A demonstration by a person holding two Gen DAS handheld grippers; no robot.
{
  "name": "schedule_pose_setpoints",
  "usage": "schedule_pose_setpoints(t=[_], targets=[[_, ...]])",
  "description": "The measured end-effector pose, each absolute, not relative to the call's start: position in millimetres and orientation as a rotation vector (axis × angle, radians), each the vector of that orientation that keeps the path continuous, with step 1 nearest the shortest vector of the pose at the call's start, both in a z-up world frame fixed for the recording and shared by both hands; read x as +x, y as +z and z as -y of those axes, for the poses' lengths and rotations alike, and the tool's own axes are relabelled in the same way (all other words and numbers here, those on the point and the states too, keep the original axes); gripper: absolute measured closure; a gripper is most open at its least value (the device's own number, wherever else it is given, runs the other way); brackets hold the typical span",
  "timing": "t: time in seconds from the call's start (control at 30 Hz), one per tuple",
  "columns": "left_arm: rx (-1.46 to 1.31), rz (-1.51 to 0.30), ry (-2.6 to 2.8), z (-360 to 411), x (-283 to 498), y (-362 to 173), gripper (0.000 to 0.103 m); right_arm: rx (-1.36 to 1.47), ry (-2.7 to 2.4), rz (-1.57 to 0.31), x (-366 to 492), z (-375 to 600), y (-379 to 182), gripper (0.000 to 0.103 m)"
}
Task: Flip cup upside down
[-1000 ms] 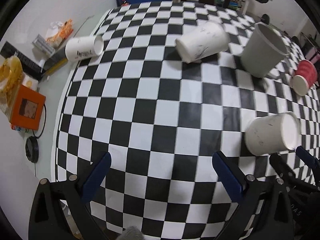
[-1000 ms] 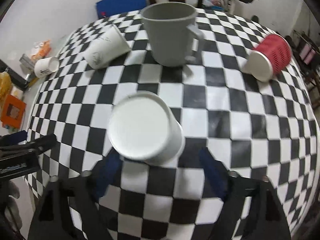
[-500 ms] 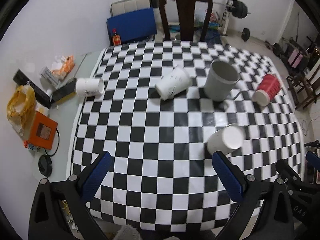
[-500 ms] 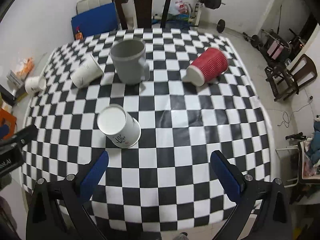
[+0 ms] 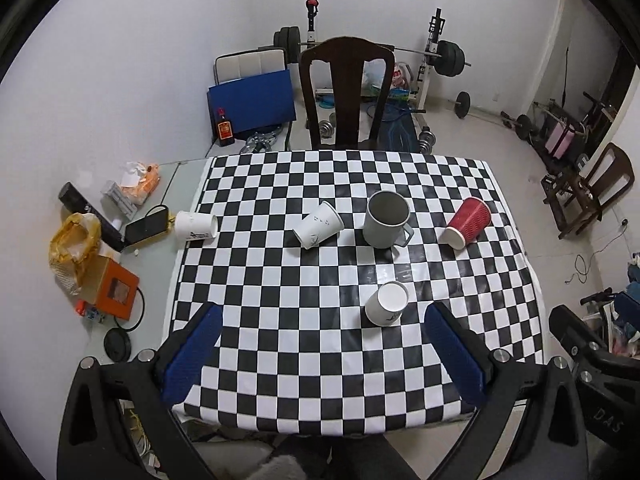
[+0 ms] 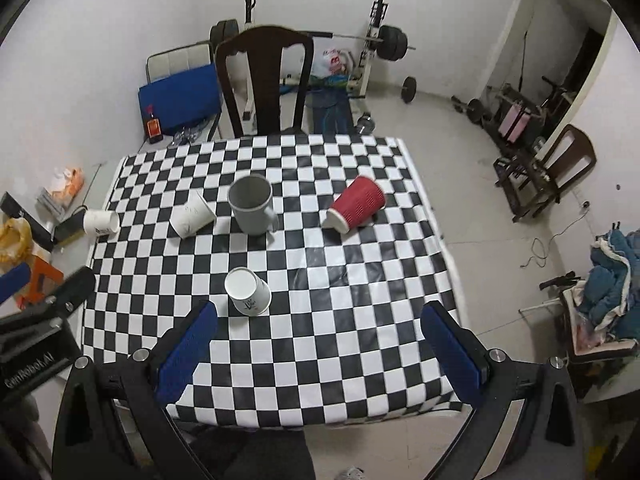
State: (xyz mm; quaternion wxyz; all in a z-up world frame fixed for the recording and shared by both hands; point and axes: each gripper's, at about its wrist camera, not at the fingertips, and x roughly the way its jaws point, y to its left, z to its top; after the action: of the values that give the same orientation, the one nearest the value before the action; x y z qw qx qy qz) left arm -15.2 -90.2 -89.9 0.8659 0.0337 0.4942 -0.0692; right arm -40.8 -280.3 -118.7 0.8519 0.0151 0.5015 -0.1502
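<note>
A white paper cup (image 5: pixel 387 303) (image 6: pixel 247 291) stands upside down, base up, near the front of the checkered table (image 5: pixel 280 360) (image 6: pixel 340 340). A grey mug (image 5: pixel 386 219) (image 6: pixel 252 209) stands upright behind it. A second white paper cup (image 5: pixel 318 230) (image 6: pixel 192 219) and a red ribbed cup (image 5: pixel 466 222) (image 6: pixel 357 209) lie on their sides. A third white cup (image 5: pixel 196 226) (image 6: pixel 101 222) lies at the left edge. My left gripper (image 5: pixel 320 354) and right gripper (image 6: pixel 318 354) are open, empty and high above the table's front edge.
A dark wooden chair (image 5: pixel 346 92) stands behind the table. Boxes, an orange box (image 5: pixel 116 288) and bags lie on the floor to the left. Gym weights (image 5: pixel 444 56) and a blue board (image 5: pixel 252 100) stand at the back wall.
Both grippers have pulled up and back, far from the table. The right gripper was close around the upside-down white cup a second ago; now it is well clear of it.
</note>
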Motion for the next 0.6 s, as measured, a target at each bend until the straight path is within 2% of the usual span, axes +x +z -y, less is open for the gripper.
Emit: schedule_pose_setpoints(t=[0.3, 0.6], targets=[[0.064, -1.081, -0.123, 84.1, -31.4, -61.3, 0.000, 0.067, -0.308, -1.050, -65.8, 275.3, -63.3, 0.000], [0.062, -1.119, -0.101, 80.0, -42.3, -52.3, 0.000, 0.073, -0.299, -1.082, -75.9, 271.3, -48.1, 0.000]])
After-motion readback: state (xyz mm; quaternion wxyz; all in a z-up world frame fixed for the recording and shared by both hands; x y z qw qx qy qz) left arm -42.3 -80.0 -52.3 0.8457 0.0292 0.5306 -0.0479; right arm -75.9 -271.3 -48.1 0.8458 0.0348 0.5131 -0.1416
